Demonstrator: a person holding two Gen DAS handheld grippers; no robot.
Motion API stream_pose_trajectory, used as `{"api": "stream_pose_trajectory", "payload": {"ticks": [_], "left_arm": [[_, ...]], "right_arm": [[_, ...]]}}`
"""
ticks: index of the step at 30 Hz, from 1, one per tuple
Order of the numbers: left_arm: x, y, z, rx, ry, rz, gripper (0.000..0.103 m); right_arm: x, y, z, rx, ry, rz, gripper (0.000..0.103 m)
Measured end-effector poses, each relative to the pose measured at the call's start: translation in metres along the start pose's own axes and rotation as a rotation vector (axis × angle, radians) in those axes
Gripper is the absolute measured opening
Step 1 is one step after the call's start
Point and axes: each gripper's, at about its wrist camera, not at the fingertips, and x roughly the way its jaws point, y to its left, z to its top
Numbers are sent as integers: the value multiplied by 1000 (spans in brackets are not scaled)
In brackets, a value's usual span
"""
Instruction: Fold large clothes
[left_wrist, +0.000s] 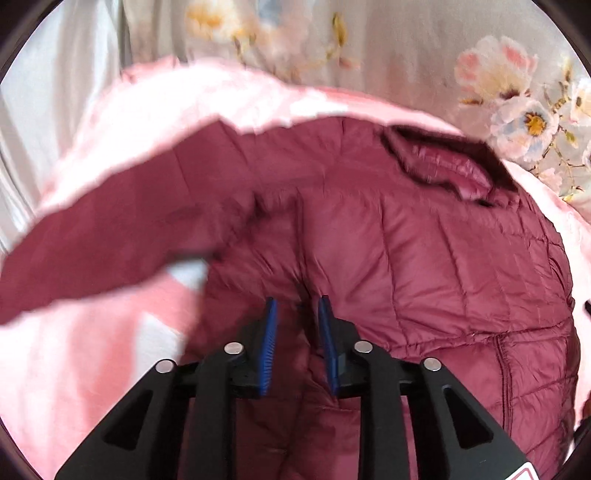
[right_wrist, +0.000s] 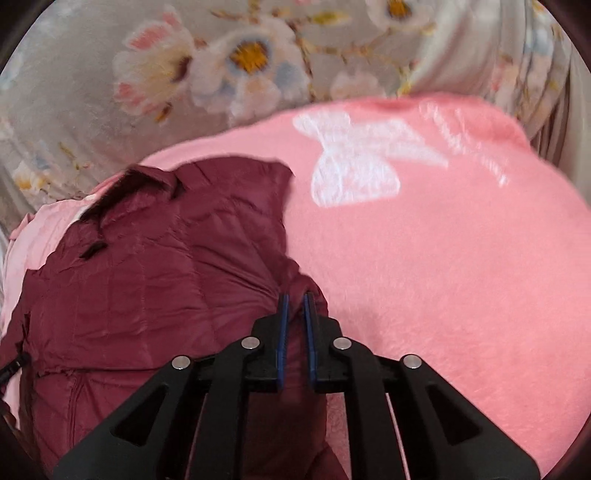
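Left gripper (left_wrist: 297, 306) jaws clamped on a bunched fold of the maroon quilted jacket (left_wrist: 424, 258); right gripper (right_wrist: 295, 301) jaws pinched on the jacket's edge. Jacket lies spread on the pink blanket (right_wrist: 443, 258), collar (left_wrist: 443, 162) at the far end, one sleeve (left_wrist: 110, 229) out left; floral sheet (right_wrist: 221, 66) beyond.

A: Where is there free room?

B: On the pink blanket (right_wrist: 443, 266), to the right of the maroon down jacket (right_wrist: 147, 280): broad, flat, unobstructed.

A: Obstacles?

B: The jacket's sleeve (left_wrist: 110, 236) hangs raised across the left side. Rumpled floral bedding (right_wrist: 184, 74) borders the far edge of the blanket, just behind the jacket collar (left_wrist: 443, 166).
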Motion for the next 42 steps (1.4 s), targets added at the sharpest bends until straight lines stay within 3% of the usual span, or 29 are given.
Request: {"api": "stream_pose_trajectory", "payload": {"ticks": [2,4,6,8,12,14,21,26,39,42], "left_arm": [[-16,-12,13,34,-37,18,24],[-23,-31,26,44,-55,-22,28],[-18,-53,33,55,-46,-67,35],[0,-79,36,72,-20,-100,38],[40,-107,24,98,35,-73,38],[57,-111,16,90,57,-64,38],[66,-115,-2,106,-16,-52,46],[69,-121,-4,135,-27,-29,50],[70,-125,-7,144,-37,-12,54],[70,-121,-6,129,-36,-32,60]], "right_arm": [[-12,21,10,-26,-24,58,9],[-9,53,18,-67,-29,126,19],[3,84,19,-124,-22,138,24],[20,110,14,-172,12,166,24],[54,144,-9,-241,82,158,23],[65,147,-21,-250,113,153,23],[79,144,-44,-239,136,143,23],[78,149,-47,-276,121,105,24],[80,149,-47,-280,120,103,24],[80,149,-47,-279,122,104,25]]}}
